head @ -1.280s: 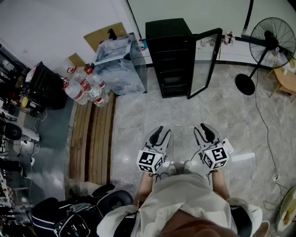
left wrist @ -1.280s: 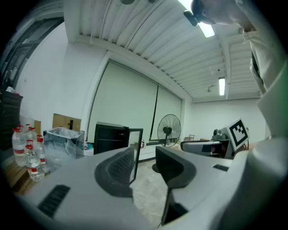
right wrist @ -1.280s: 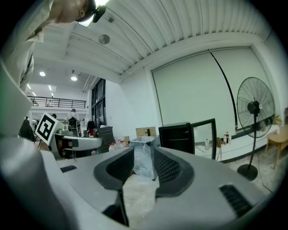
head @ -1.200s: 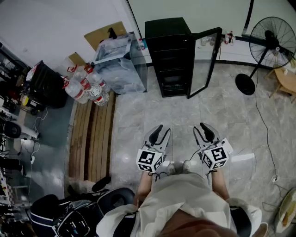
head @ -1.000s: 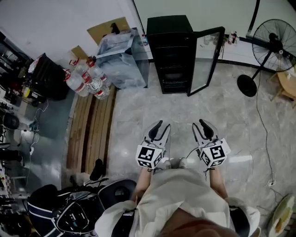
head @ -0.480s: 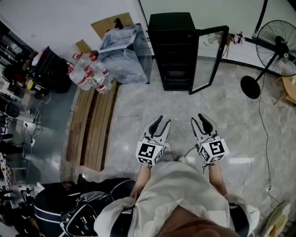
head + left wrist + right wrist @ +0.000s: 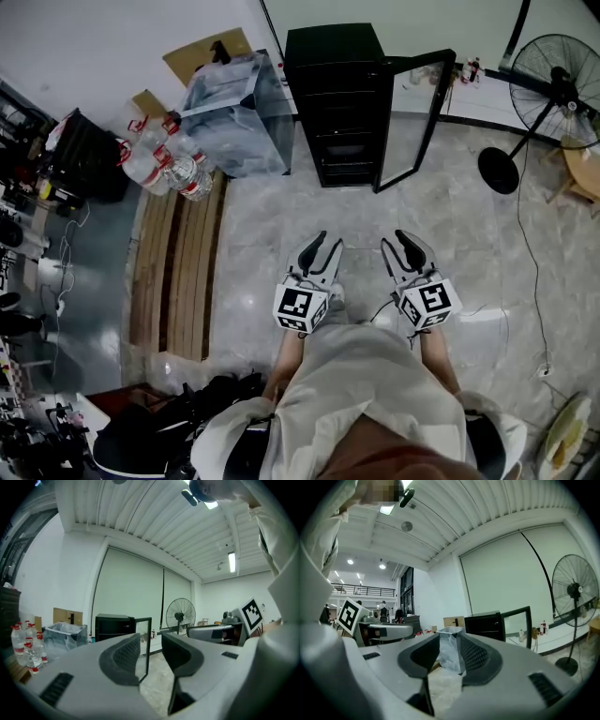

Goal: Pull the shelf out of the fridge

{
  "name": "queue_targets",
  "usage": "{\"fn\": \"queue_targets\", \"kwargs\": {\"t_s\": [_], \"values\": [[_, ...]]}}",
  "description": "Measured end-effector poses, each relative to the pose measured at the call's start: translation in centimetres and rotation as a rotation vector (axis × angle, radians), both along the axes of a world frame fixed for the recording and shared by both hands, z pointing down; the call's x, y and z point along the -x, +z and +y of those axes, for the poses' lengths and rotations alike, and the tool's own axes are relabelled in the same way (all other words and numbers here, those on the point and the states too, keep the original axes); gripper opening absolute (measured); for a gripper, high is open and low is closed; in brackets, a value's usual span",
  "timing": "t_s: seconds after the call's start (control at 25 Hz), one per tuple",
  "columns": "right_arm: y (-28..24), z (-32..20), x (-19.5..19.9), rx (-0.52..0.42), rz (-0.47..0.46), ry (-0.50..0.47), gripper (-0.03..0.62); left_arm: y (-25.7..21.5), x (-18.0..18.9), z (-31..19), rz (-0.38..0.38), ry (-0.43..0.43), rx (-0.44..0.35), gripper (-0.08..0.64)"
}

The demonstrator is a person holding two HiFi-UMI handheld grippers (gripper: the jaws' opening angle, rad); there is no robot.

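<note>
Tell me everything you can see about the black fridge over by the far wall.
The fridge is a small, black, upright cabinet standing on the pale stone-look floor against the far wall. Its door, a glass pane in a black frame, is swung wide open towards the head view's right. The inside is dark, with a few horizontal shelf edges just visible. A clear plastic bin stands close on its other side; whether they touch is unclear.

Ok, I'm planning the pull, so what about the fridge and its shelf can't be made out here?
- The shelf: head view, the fridge interior is too dark and small to pick one out.
- Fridge's lower part: both gripper views, covered by the jaws in front.
- Things seen through the glass door: head view, too small to identify.
</note>
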State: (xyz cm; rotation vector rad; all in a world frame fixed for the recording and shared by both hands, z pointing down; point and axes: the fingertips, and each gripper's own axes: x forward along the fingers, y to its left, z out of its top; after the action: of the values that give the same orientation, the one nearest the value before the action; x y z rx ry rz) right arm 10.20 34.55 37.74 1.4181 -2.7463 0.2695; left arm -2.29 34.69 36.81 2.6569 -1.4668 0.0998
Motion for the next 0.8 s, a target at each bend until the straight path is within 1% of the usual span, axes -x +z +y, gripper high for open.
{"fn": "queue_targets", "kwargs": {"t_s": [0.24, 0.8], "values": [[0.1, -4.0, 1.6, 0.004, 0.014, 0.026, 0.135, -0.3, 1.5, -4.3, -0.002, 0.036, -0.011, 0.149], [-0.2, -11.5, 6.7, 0.0, 0.039, 0.049, 0.135, -0.3, 7.1, -11.7, 0.023, 0.043, -0.025, 0.149]]}}
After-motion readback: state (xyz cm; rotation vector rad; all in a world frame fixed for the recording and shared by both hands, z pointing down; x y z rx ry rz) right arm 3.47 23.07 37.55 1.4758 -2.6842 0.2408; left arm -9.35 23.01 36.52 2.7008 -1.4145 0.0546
